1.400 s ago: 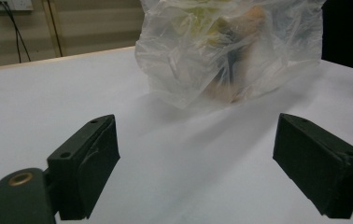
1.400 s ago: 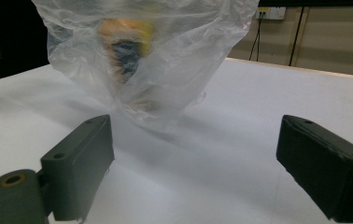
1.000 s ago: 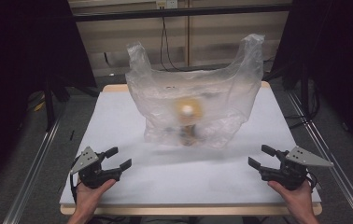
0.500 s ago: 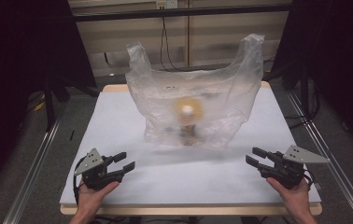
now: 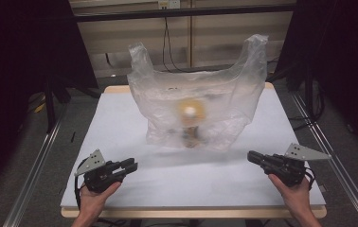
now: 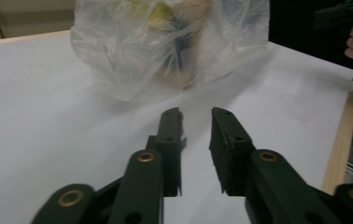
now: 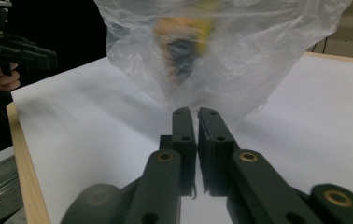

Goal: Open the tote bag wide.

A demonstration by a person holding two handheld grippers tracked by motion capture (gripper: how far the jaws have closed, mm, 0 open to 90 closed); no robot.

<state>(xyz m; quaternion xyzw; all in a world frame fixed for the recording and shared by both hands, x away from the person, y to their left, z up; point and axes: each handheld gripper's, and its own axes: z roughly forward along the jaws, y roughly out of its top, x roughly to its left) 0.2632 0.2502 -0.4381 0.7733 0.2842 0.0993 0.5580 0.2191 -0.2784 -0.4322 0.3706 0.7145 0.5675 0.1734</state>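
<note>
Centrally, plastic bag (image 5: 198, 101) between slightly parted left tongs (image 5: 130, 166), nearly clenched right tongs (image 5: 253, 157).

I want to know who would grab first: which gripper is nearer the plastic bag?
Left, though only slightly. The left gripper sits off the plastic bag's near-left corner; the right gripper is out past its near-right side. Neither touches it.
</note>
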